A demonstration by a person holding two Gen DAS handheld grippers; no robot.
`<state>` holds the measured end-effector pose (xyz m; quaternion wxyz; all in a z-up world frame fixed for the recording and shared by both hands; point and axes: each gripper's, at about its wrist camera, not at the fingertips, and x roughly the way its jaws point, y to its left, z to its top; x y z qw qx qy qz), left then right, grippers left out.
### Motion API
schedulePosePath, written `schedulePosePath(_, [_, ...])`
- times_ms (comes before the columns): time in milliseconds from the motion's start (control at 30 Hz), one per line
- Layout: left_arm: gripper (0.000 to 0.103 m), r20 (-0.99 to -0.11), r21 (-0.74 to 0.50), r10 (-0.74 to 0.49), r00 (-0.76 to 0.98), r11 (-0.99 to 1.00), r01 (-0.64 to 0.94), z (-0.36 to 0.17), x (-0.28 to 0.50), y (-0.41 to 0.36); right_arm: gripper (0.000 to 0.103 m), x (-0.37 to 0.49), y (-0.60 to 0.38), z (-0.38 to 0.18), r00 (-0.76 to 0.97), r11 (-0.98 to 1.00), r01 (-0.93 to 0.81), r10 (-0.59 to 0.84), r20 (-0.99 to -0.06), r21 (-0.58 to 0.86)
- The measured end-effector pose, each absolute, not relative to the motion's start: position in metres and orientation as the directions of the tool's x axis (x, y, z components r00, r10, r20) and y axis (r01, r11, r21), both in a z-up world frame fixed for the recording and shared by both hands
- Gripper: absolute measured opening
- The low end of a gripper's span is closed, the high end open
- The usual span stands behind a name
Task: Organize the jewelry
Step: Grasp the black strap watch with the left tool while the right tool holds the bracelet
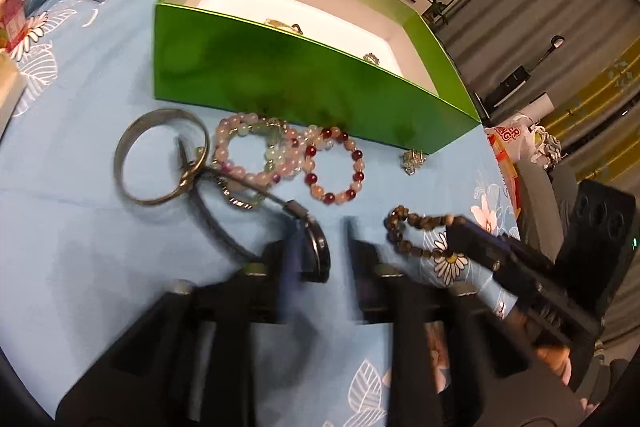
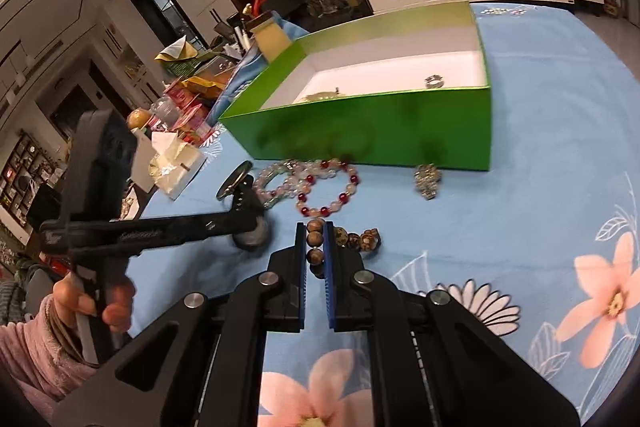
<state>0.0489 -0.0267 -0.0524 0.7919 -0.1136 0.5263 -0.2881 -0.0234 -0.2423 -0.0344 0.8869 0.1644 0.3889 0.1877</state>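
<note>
at centre frame in the right wrist view, the right gripper (image 2: 316, 247) is clamped on a brown speckled stone bead bracelet (image 2: 352, 239) lying on the blue floral tablecloth (image 2: 540, 147). the left gripper (image 1: 320, 247), blurred at lower centre of its own view, has its jaws apart over a black watch (image 1: 316, 247). behind, a red-and-white bead bracelet (image 1: 334, 165), a silver metal bangle (image 1: 160, 157) and a small silver ring (image 1: 412, 161) lie before the open green cardboard box (image 1: 300, 83).
</note>
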Motion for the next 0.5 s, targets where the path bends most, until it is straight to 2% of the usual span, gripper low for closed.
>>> schedulePosePath(100, [0.05, -0.795, -0.426, -0.537, 0.281, 0.825, 0.371, -0.053, 0.046, -0.037, 0.008, -0.024, -0.239, -0.039, 0.621, 0.883, -0.195, 0.448, -0.643, 0.428])
schedulePosePath(200, [0.061, -0.817, -0.365, -0.509, 0.271, 0.82, 0.44, -0.05, 0.041, -0.046, 0.008, -0.026, -0.241, -0.04, 0.621, 0.883, -0.19, 0.447, -0.644, 0.429])
schedulePosePath(300, [0.062, -0.85, -0.237, -0.44, 0.291, 0.811, 0.534, -0.046, 0.032, -0.061, 0.008, -0.025, -0.244, -0.041, 0.623, 0.88, -0.187, 0.45, -0.64, 0.436])
schedulePosePath(367, [0.061, -0.873, -0.141, -0.382, 0.304, 0.793, 0.592, -0.048, 0.024, -0.071, 0.008, -0.025, -0.244, -0.041, 0.623, 0.878, -0.186, 0.452, -0.638, 0.44])
schedulePosePath(433, [0.044, -0.888, -0.094, -0.35, 0.298, 0.773, 0.627, -0.053, 0.021, -0.076, 0.008, -0.024, -0.244, -0.042, 0.622, 0.881, -0.185, 0.449, -0.641, 0.436])
schedulePosePath(500, [0.044, -0.895, -0.054, -0.331, 0.299, 0.746, 0.664, -0.055, 0.015, -0.082, 0.008, -0.023, -0.244, -0.044, 0.62, 0.883, -0.18, 0.444, -0.647, 0.433])
